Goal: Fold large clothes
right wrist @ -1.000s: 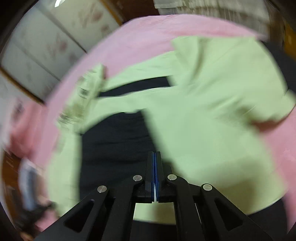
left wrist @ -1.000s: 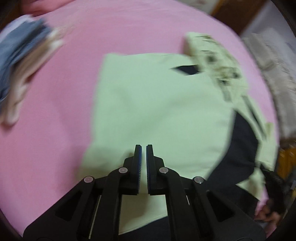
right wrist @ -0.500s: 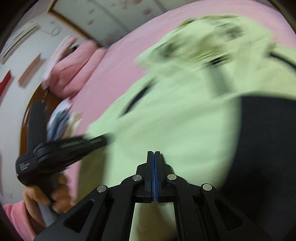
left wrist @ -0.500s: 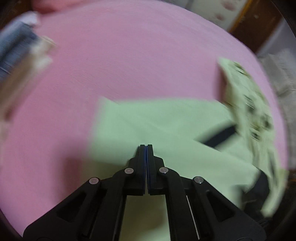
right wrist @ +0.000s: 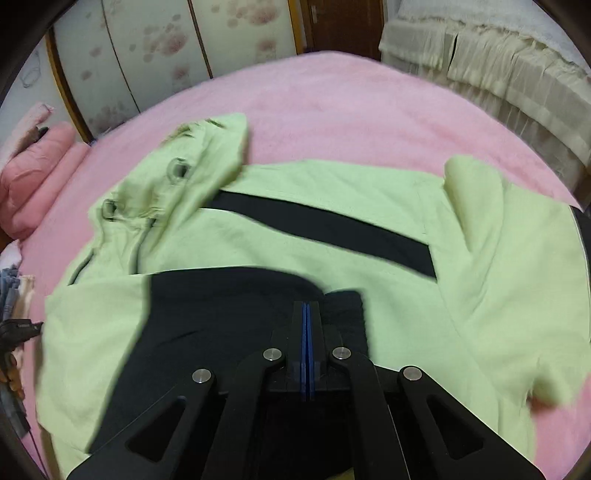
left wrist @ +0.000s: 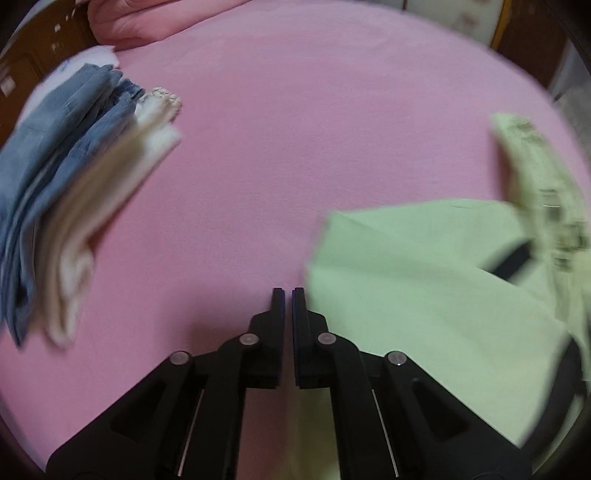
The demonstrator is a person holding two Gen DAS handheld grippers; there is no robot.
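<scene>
A light green hoodie with black panels lies spread on the pink bed sheet, its hood at the upper left. My right gripper hovers shut over the black part near the hoodie's middle, with nothing between its blue pads. In the left wrist view the hoodie fills the lower right and the hood is blurred at the far right. My left gripper is shut and holds nothing, over bare sheet just left of the hoodie's edge.
A folded stack of blue denim and cream clothes lies on the sheet to the left. Pink pillows sit at the bed's far end. Cream ruffled fabric and flowered closet doors border the bed. A hand shows at the far left.
The left gripper has slid left off the hoodie to the sheet beside its edge. The right gripper has rolled and swung, and now faces the hoodie squarely. Both stayed shut.
</scene>
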